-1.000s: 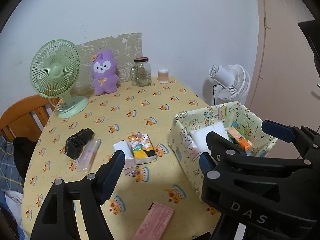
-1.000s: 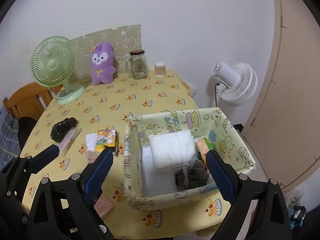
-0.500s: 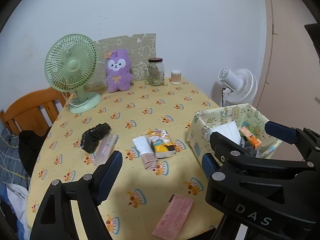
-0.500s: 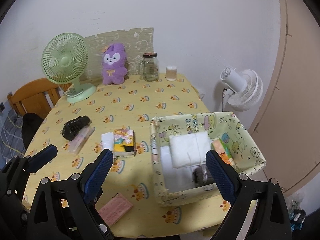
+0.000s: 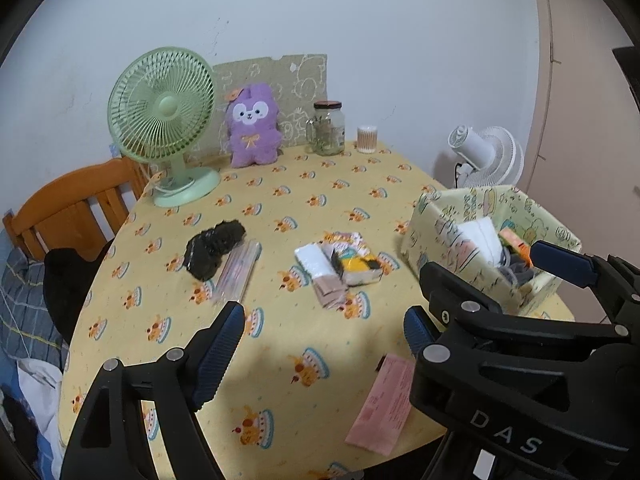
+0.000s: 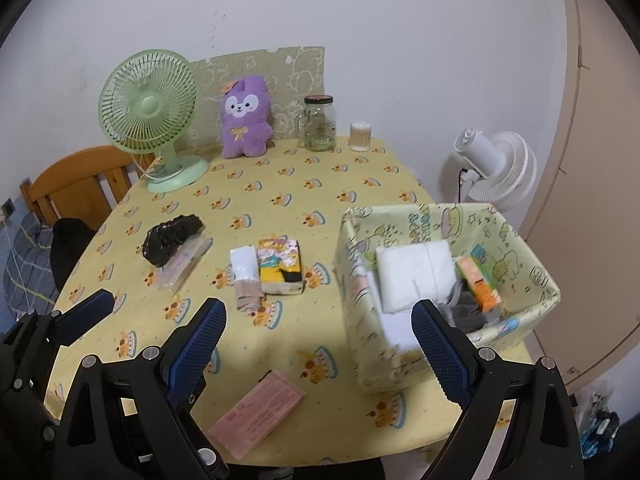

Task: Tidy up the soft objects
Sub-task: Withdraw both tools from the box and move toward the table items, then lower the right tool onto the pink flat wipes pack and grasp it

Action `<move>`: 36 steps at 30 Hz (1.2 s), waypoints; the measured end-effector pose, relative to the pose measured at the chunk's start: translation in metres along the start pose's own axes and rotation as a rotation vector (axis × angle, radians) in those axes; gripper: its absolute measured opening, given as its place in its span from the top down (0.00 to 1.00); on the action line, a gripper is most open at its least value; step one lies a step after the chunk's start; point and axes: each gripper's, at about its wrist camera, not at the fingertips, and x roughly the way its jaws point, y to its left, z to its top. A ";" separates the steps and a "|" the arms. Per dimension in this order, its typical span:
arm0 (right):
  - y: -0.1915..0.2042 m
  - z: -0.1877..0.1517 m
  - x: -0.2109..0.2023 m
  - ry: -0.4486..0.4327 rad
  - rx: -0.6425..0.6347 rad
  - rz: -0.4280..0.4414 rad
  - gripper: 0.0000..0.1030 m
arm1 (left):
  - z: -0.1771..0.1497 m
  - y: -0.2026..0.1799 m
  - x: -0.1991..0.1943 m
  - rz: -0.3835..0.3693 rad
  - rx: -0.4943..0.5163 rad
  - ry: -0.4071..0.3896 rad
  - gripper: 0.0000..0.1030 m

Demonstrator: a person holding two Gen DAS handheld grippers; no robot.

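A patterned fabric basket [image 6: 520, 240] [image 5: 440, 216] stands at the table's right edge with white folded cloth [image 6: 416, 268], an orange packet and grey cloth inside. On the yellow tablecloth lie a tissue pack with a cartoon print [image 6: 280, 266] [image 5: 358, 262], a white packet [image 6: 243, 264], a black bundle [image 6: 172, 234] [image 5: 214, 242] and a pink flat pack [image 6: 258, 412] [image 5: 382, 404]. A purple plush [image 6: 244, 118] [image 5: 252, 124] sits at the back. My left gripper [image 5: 324, 344] and right gripper [image 6: 318, 336] are both open and empty, above the near table edge.
A green desk fan [image 6: 150, 112] stands back left, a glass jar [image 6: 319, 122] and a small cup [image 6: 360, 136] at the back. A wooden chair [image 6: 72, 184] is at the left, a white floor fan [image 6: 496, 168] beyond the table's right side.
Both grippers have pulled back and swung left, away from the basket. The basket now lies further right in both views and more of the table shows.
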 end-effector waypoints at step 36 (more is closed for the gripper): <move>0.052 -0.079 0.087 0.253 0.041 0.111 0.01 | -0.077 0.034 0.058 0.007 -0.006 0.164 0.19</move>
